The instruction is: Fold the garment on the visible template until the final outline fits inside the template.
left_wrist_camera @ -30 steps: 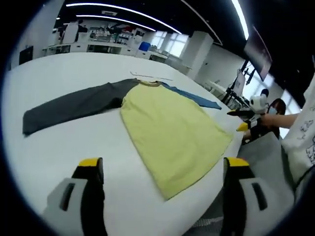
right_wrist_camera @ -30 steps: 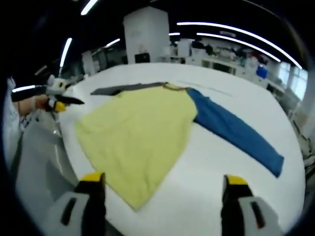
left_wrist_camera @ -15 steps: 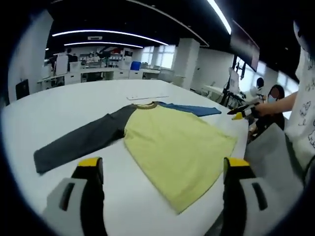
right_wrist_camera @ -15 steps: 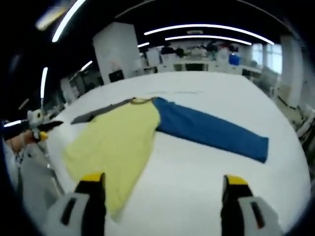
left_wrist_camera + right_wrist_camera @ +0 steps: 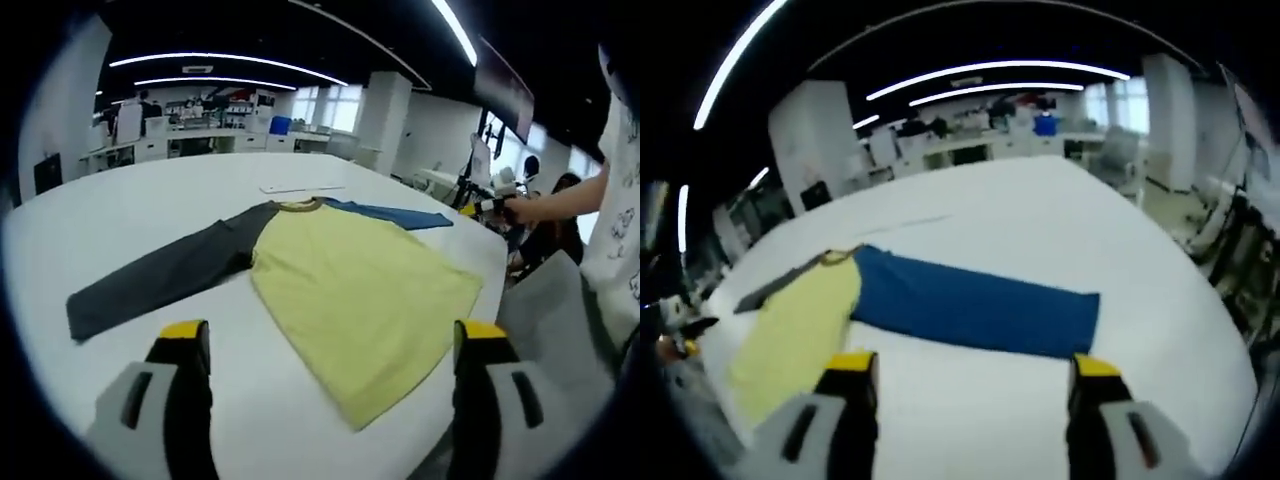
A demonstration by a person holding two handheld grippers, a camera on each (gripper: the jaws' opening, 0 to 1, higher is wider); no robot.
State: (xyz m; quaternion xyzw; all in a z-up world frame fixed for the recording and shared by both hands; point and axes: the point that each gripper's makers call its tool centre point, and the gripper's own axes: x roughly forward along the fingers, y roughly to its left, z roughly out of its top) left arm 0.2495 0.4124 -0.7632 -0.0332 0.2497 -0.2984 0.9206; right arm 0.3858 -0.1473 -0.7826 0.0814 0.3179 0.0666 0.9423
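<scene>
A long-sleeved shirt lies flat on the white table (image 5: 120, 200). Its yellow body (image 5: 360, 290) is in the middle, a dark grey sleeve (image 5: 160, 280) stretches left and a blue sleeve (image 5: 390, 214) reaches away to the right. My left gripper (image 5: 332, 332) hovers open in front of the hem, holding nothing. My right gripper (image 5: 973, 365) is open just short of the blue sleeve (image 5: 970, 310), near its cuff, with the yellow body (image 5: 790, 335) to its left. In the left gripper view a hand holds the right gripper (image 5: 485, 207) above the table's far right edge.
A thin pale strip (image 5: 300, 187) lies on the table just beyond the collar. The table edge (image 5: 495, 290) runs close to the shirt's right side, with grey floor (image 5: 545, 310) below. A person in a white printed shirt (image 5: 620, 230) stands at the right. Desks and shelves line the back.
The right gripper view has swung toward the blue sleeve, which is now larger and centred ahead of the jaws. The left gripper view has barely shifted. The shirt lies as before.
</scene>
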